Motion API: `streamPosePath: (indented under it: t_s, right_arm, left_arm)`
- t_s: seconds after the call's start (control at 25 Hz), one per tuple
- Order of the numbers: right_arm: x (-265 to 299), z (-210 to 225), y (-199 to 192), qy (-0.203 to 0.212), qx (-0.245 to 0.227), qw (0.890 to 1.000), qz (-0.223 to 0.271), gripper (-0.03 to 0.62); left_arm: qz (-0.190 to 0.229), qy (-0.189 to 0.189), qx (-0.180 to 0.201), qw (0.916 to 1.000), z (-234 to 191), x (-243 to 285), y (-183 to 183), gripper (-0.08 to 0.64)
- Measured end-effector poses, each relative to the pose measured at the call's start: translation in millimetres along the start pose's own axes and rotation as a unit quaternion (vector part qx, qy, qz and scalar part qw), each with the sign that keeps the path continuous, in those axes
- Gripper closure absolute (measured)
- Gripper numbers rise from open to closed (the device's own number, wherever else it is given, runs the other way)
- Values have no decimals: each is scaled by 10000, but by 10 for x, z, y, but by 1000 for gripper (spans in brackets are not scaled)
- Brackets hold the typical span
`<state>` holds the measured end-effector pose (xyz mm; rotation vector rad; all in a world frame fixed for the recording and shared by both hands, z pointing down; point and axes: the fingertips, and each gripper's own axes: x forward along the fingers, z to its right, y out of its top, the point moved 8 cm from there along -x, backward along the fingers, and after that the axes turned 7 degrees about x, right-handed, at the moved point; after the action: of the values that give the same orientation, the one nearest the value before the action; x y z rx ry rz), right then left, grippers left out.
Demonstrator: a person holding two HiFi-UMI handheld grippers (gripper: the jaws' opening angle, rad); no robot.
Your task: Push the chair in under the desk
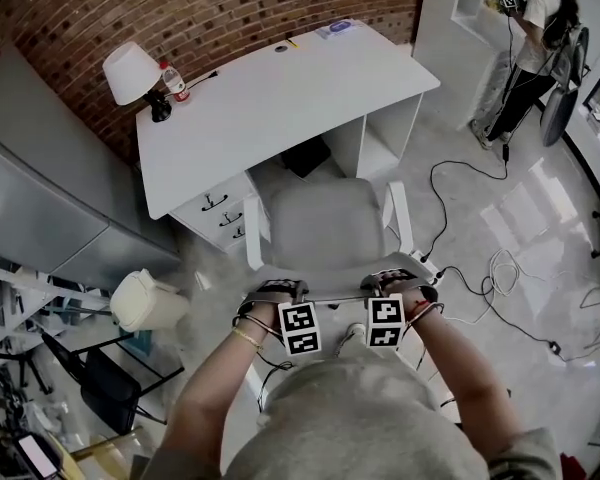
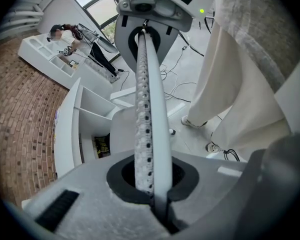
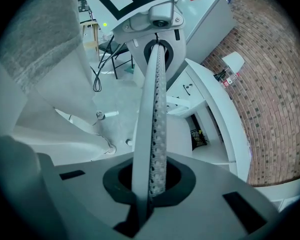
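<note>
A white chair (image 1: 325,223) with a grey seat stands in front of the white desk (image 1: 280,98), its seat facing the desk's knee space. Both grippers grip the top edge of its backrest. My left gripper (image 1: 277,291) is shut on the left part of that edge and my right gripper (image 1: 394,282) on the right part. In the left gripper view the perforated backrest edge (image 2: 147,109) runs out from the shut jaws of the left gripper (image 2: 152,184). The right gripper view shows the same edge (image 3: 157,109) clamped in the right gripper (image 3: 150,184).
A lamp (image 1: 130,71) and a bottle (image 1: 173,80) stand on the desk's left end, above a drawer unit (image 1: 220,213). Cables (image 1: 480,278) trail over the floor at the right. A white bin (image 1: 148,301) sits at the left. A person (image 1: 535,38) stands far right.
</note>
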<state>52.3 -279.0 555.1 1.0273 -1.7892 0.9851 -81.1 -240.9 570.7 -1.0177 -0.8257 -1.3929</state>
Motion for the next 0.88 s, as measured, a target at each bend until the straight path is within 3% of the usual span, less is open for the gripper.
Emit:
streamPosePath:
  t_s: [0.88]
  right_arm:
    - [83, 643, -586, 86, -812, 9962, 287, 581]
  left_arm:
    - [-283, 64, -723, 9970, -512, 229, 454, 549]
